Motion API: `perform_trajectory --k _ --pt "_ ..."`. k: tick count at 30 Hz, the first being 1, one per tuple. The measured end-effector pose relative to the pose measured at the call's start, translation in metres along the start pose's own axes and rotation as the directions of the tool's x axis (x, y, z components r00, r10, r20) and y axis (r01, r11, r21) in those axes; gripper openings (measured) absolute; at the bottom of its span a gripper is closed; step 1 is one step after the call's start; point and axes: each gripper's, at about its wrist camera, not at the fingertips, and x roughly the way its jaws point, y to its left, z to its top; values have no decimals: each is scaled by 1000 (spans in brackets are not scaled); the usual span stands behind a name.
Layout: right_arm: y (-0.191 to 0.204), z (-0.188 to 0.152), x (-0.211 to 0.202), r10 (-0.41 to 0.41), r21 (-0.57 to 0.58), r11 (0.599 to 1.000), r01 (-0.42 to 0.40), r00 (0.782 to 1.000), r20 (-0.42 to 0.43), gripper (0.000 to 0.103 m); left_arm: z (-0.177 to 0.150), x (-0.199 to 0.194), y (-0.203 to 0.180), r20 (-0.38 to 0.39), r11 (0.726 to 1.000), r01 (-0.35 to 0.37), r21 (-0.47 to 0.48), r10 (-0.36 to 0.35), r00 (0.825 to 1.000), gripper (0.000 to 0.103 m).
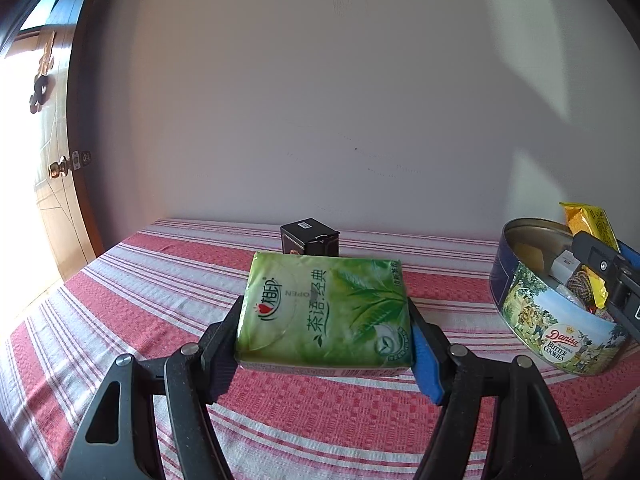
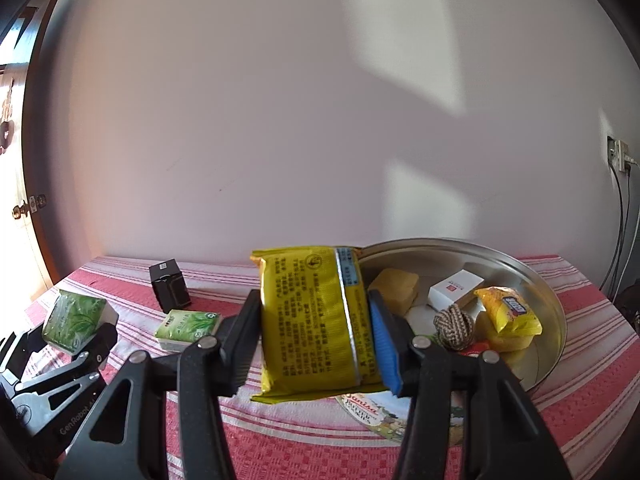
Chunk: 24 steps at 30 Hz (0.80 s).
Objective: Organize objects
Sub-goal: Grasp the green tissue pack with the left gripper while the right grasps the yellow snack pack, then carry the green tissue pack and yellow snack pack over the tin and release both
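Observation:
My left gripper [image 1: 325, 322] is shut on a green tissue pack [image 1: 320, 292], its pads pressing the pack's two sides above the striped tablecloth [image 1: 140, 300]. My right gripper [image 2: 316, 314] is shut on a yellow snack packet [image 2: 312, 320], held upright at the near left rim of the round cookie tin [image 2: 552, 308]. From the left wrist view, the right gripper [image 1: 600, 270] and its yellow packet [image 1: 588, 220] hang over the tin [image 1: 532, 312]. In the right wrist view, the left gripper [image 2: 80, 334] shows at far left with its green pack [image 2: 74, 318].
A second green tissue pack [image 2: 188, 326] and a small black box [image 2: 170, 290] sit on the cloth left of the tin. The tin holds a yellow block [image 2: 396, 286], a white box [image 2: 456, 290], a rope knot [image 2: 456, 326] and a small yellow packet [image 2: 510, 312]. A wall stands close behind.

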Motion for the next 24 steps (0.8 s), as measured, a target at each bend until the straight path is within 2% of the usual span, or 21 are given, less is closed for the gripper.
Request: perform_trajectory --k 13,24 --pt "-26 4 -18 -103 -100 988 115 988 111 52 10 -11 -54 34 995 89 39 -90 995 73" --pt "-70 15 -17 -162 -66 983 172 977 135 52 23 -15 -97 65 986 150 73 -155 986 73"
